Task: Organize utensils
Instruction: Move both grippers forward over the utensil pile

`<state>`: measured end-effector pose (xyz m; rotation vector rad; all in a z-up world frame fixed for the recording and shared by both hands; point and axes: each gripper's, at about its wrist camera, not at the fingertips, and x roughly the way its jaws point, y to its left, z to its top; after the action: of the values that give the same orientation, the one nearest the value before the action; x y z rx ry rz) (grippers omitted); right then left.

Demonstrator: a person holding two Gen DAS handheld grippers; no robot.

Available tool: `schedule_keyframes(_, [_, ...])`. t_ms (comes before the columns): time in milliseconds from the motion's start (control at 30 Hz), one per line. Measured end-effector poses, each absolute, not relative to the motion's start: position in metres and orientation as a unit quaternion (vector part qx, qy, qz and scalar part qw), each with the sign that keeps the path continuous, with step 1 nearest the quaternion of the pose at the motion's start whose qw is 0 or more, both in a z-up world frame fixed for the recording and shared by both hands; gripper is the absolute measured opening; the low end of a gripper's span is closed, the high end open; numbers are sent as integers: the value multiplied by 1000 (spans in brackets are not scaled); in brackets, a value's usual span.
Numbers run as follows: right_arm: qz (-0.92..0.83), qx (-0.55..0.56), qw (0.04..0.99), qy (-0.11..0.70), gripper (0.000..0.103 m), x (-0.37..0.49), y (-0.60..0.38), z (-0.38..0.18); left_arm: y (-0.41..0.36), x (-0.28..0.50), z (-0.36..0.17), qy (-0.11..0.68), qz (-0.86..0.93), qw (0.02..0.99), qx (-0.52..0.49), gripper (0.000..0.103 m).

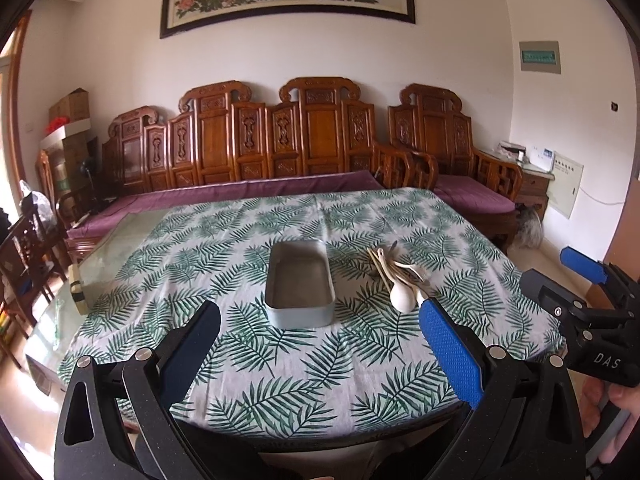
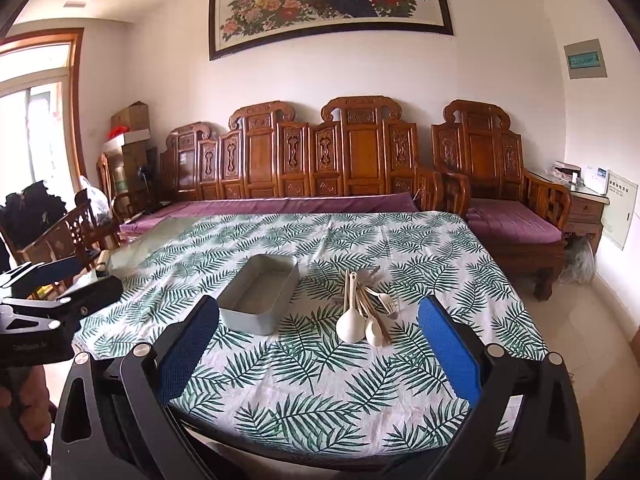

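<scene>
A grey rectangular tin (image 1: 299,285) stands empty in the middle of the table; it also shows in the right wrist view (image 2: 260,298). To its right lies a pile of cream utensils (image 1: 400,276): spoons, a fork and chopsticks, also seen in the right wrist view (image 2: 366,308). My left gripper (image 1: 320,320) is open and empty above the table's near edge, in front of the tin. My right gripper (image 2: 318,320) is open and empty, in front of the utensils. Each gripper shows at the edge of the other's view: the right one (image 1: 580,280), the left one (image 2: 48,280).
The table (image 1: 280,368) carries a green leaf-print cloth; bare glass shows at its left side (image 1: 120,240). A carved wooden sofa (image 1: 260,140) with purple cushions stands behind it. Wooden chairs (image 2: 72,232) stand at the left.
</scene>
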<state>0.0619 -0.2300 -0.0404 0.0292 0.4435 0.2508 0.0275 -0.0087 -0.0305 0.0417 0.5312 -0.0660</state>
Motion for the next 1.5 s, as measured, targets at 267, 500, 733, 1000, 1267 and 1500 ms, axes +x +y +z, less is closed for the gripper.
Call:
schedule_keyframes(267, [129,-2,963,237,94,101,-235,-60,-18,66,-55,292,-50,954,36,97])
schedule_keyframes(500, [132,-13,960,247,88,136,-243,-72,-23,96,-64,307,-61,949,36,97])
schedule_keyframes(733, [139,-20,953,268,79,176,-251,-90,-27,129,-79,326,-77,942,27,97])
schedule_keyframes(1000, [138,-25,936,324,60,242,-270,-128,-38,165,-100,347,-88,933,28,95])
schedule_keyframes(1267, [151,-29,920,360,51,275,-275,-158,-52,197,-121,375,-113,920,19,80])
schedule_keyframes(1500, [152,-38,905,396,35,302,-285,-193,-83,234,-146,403,-138,904,25,65])
